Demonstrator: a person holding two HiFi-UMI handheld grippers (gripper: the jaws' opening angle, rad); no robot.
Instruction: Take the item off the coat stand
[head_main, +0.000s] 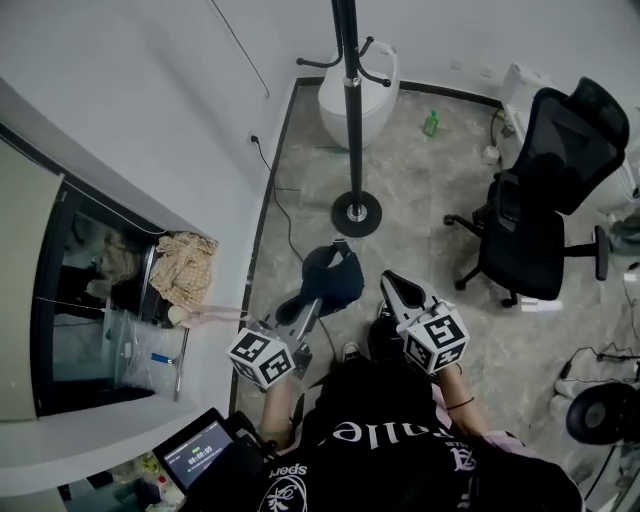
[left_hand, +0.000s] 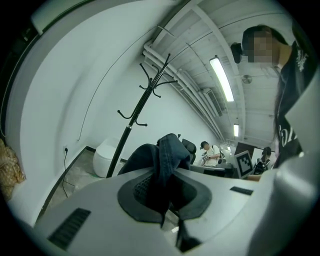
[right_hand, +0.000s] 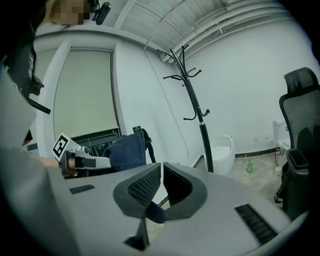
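The black coat stand (head_main: 350, 100) rises from a round base by the far wall, and its hooks are bare (left_hand: 137, 115) (right_hand: 192, 95). A dark blue denim item (head_main: 333, 275) hangs off the stand, held low in front of the person. My left gripper (head_main: 318, 300) is shut on it, and the fabric bunches up between the pads (left_hand: 167, 160). To its right, my right gripper (head_main: 392, 282) has its jaws together with nothing between them (right_hand: 161, 167). The right gripper view also shows the denim item (right_hand: 127, 150) to the left.
A black office chair (head_main: 540, 200) stands at the right. A white rounded tub (head_main: 365, 95) and a green bottle (head_main: 431, 123) sit behind the stand. A cable runs along the left wall. A cloth (head_main: 185, 265) lies by the window. A tablet (head_main: 200, 450) is at the lower left.
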